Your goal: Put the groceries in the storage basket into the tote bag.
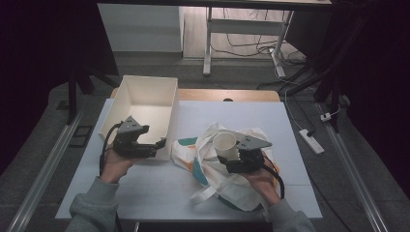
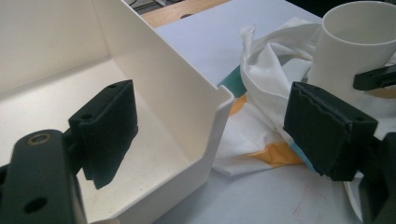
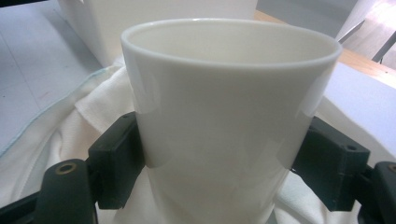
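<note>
Carrying a plain white ceramic cup (image 1: 225, 145) in the right claw (image 1: 235, 157) above a crumpled white cloth bag with teal and orange patches (image 1: 212, 166).

Both pads of the right claw press on the cup's sides, which stands upright over the bag on the white desk (image 1: 270, 125). Beside it, the left claw (image 1: 157, 146) stands wide, straddling the near wall of the open white rectangular plastic box (image 1: 145, 104), gripping nothing. Judging by this, the next move is to set the cup down level, probably in the box.

No lettering, label or number can be read anywhere, as far as the dim views allow.
</note>
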